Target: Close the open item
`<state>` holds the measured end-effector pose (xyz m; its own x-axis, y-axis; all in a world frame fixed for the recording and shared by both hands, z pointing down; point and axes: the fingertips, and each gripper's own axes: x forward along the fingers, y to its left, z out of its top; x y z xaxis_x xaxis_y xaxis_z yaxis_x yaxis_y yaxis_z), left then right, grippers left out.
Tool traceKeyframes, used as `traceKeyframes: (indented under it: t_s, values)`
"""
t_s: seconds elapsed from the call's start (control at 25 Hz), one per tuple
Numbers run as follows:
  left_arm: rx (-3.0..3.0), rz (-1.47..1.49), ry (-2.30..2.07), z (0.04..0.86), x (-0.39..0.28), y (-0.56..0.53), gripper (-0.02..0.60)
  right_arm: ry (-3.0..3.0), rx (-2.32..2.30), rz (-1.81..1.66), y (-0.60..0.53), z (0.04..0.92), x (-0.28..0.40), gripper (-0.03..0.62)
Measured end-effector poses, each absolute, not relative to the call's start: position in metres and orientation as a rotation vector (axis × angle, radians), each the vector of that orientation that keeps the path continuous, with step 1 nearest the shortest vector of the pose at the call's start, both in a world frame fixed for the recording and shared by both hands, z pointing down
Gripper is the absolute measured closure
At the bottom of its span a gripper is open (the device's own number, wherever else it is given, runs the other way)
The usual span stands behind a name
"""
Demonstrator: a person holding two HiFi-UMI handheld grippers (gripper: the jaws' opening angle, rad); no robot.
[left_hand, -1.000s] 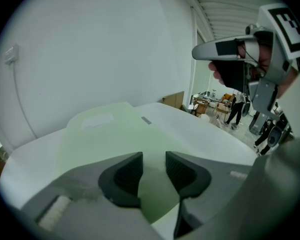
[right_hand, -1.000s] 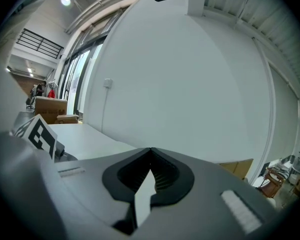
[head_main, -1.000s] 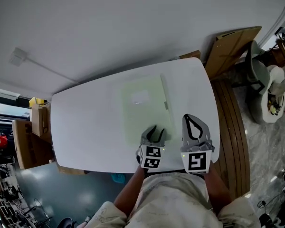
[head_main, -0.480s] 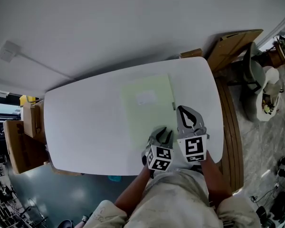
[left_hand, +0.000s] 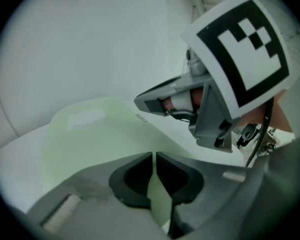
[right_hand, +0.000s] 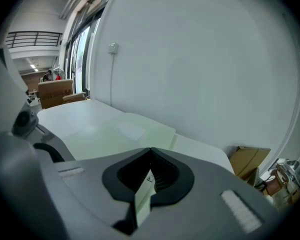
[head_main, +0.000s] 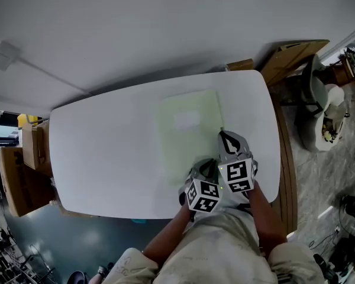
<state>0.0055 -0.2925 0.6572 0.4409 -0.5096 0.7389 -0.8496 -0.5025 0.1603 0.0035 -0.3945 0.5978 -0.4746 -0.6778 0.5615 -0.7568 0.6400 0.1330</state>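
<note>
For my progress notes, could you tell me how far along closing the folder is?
Done: nothing closed yet; the pale green folder lies flat on the table with its flap spread out to the right. In hand: the left gripper has just closed on the folder's near edge, and the shut right gripper is at the flap's edge. Left: fold the flap over.

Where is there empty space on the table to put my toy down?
The wide white table left of the green folder is bare, and a narrow strip right of it. It's crowded at the folder's near edge: left tongs, just closing on it, and right tongs.
</note>
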Motion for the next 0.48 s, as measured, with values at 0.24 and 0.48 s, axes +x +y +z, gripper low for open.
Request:
traceKeyframes:
  t_s: [0.24,0.48]
  values:
    - [2.220,0.910,-1.086,0.658,0.007,-0.292,0.575,-2.223,1.076,0.198,-0.393,0.616,0.004,0.592]
    - [2.233,0.907,-1.064,0.657,0.009,-0.291,0.578,-2.188,1.059,0.192,-0.394,0.626,0.005,0.592]
